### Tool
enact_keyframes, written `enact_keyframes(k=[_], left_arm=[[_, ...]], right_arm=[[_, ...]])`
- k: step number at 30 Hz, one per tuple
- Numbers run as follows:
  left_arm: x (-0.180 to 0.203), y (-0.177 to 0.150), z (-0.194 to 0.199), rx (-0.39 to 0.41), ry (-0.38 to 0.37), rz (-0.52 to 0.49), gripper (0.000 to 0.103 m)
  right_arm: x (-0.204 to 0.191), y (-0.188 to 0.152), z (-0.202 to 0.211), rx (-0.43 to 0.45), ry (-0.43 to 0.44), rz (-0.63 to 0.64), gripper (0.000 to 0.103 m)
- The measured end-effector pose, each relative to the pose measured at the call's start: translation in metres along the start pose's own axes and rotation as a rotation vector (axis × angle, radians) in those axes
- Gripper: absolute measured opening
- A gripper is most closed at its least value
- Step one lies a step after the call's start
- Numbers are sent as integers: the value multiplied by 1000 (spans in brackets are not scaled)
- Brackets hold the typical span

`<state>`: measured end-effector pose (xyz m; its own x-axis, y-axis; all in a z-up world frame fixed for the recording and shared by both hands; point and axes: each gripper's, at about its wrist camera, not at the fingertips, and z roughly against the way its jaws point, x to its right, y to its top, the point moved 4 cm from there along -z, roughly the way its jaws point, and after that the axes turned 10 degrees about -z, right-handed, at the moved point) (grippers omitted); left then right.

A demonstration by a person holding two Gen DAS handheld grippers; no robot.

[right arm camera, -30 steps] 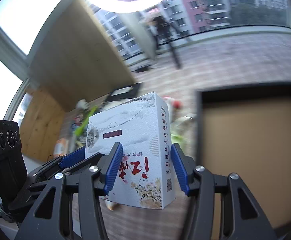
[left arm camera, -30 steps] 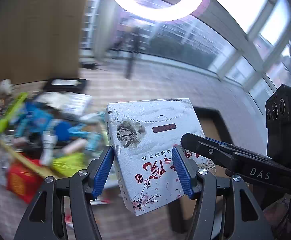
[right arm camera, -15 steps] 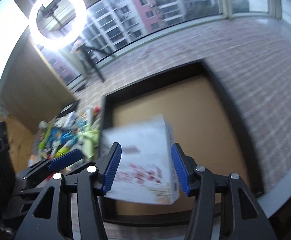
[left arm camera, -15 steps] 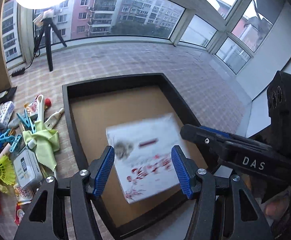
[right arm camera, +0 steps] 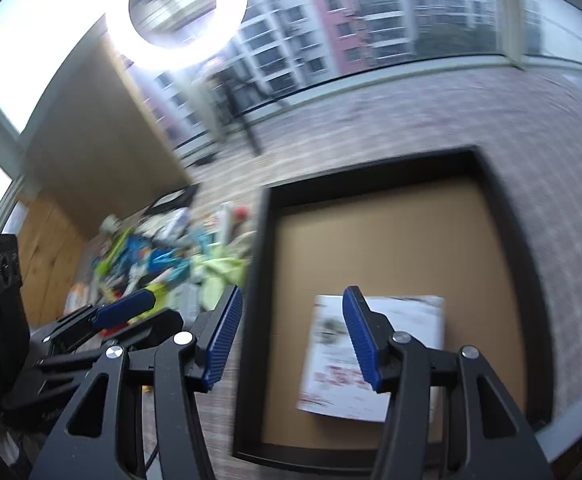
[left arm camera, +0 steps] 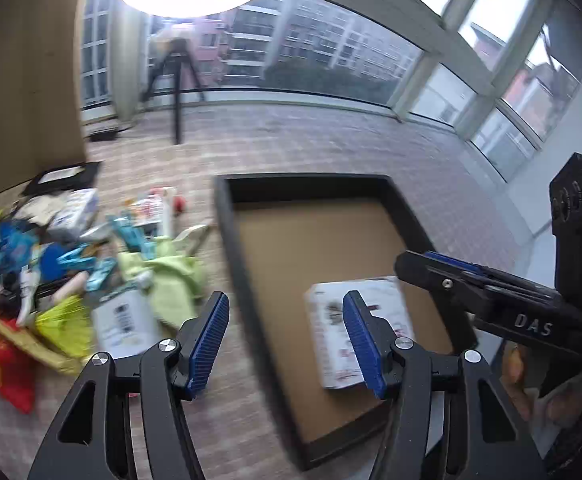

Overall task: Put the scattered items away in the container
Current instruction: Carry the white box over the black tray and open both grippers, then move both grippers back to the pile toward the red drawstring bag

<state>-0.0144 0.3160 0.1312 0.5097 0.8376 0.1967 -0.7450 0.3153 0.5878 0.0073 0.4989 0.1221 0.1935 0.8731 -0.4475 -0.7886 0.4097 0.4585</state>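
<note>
A white tissue box [left arm camera: 331, 320] with red lettering lies flat in the black tray [left arm camera: 227, 240] with a brown floor, near its front edge; it also shows in the right wrist view [right arm camera: 403, 344] inside the tray [right arm camera: 257, 280]. My left gripper [left arm camera: 287, 340] is open and empty above the tray's left wall. My right gripper [right arm camera: 291, 340] is open and empty above the same wall, left of the box. A pile of scattered items [left arm camera: 71, 264] lies left of the tray, also in the right wrist view [right arm camera: 159, 256].
The pile holds a green cloth [left arm camera: 167, 280], blue clothespins [left arm camera: 75, 260], a white packet [left arm camera: 123, 320], a yellow-green item [left arm camera: 63, 320] and a red pack [left arm camera: 3, 364]. A tripod with a ring light [left arm camera: 177, 92] stands behind. The table edge [right arm camera: 571, 420] runs right of the tray.
Both grippers held the tissue box one second ago, then carried it over the tray and let go. It now lies flat in the tray and both grippers are open.
</note>
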Motion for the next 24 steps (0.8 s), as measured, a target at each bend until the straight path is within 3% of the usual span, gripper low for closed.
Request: enact_keyframes(k=[7,13,19,24], left_arm=[[-115,-40,49,31,173,190,56],[-206,-87,76,4,293,316,56],[-257,-117,72,-51,274,334,52],[-278,-119,55,-107,235,284,48]], right_arm=[[-100,-6,-49,-101,129,198,52],[-184,-47,-92,-226,247,329,51],[-239,-106,-135,-336,271,401,44],[-260,-138,-176,-409,242,346,39]])
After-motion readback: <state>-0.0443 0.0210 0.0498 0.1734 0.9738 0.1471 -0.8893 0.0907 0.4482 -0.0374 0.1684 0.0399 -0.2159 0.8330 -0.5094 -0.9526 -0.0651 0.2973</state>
